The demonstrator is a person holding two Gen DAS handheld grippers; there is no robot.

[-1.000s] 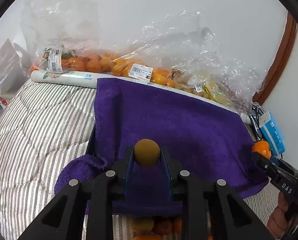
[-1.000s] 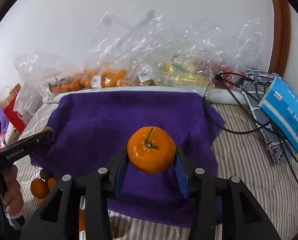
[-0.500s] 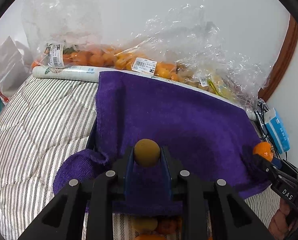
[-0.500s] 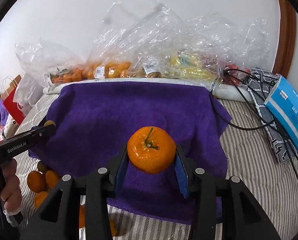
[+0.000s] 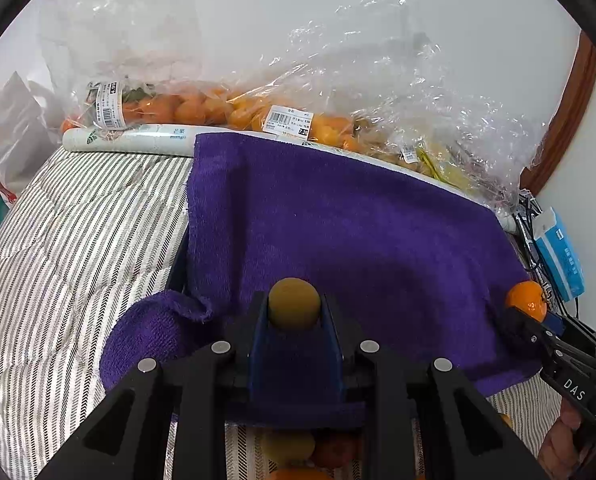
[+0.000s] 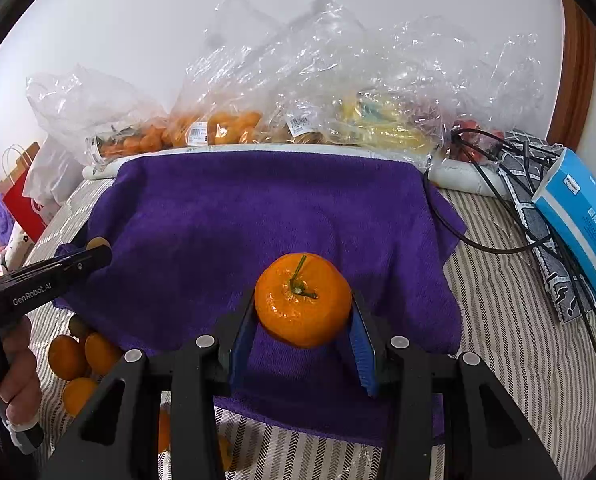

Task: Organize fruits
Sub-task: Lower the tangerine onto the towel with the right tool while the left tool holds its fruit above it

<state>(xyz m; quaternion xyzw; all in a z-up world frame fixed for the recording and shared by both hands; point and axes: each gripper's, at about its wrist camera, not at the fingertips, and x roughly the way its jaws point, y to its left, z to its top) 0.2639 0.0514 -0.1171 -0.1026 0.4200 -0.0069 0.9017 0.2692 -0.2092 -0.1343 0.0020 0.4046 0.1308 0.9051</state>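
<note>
Between the right hand-held gripper (image 6: 304, 322) pads sits a mandarin (image 6: 302, 300), the left hand-held gripper (image 5: 293, 312) pinching a small brownish-yellow fruit (image 5: 293, 303). Both hang over the purple towel (image 6: 265, 216); a careless release could send either rolling onto the striped bed (image 6: 510, 320).

Both cams ride on the grippers and look down at a slant along the fingers toward the wall. The left one sits close over the purple towel (image 5: 338, 232) from its left side. The right one faces it more squarely. Both views share the towel, the striped bed (image 6: 510, 320), and the fruit bags (image 5: 225, 108) by the wall, and each catches the other gripper at its edge.
</note>
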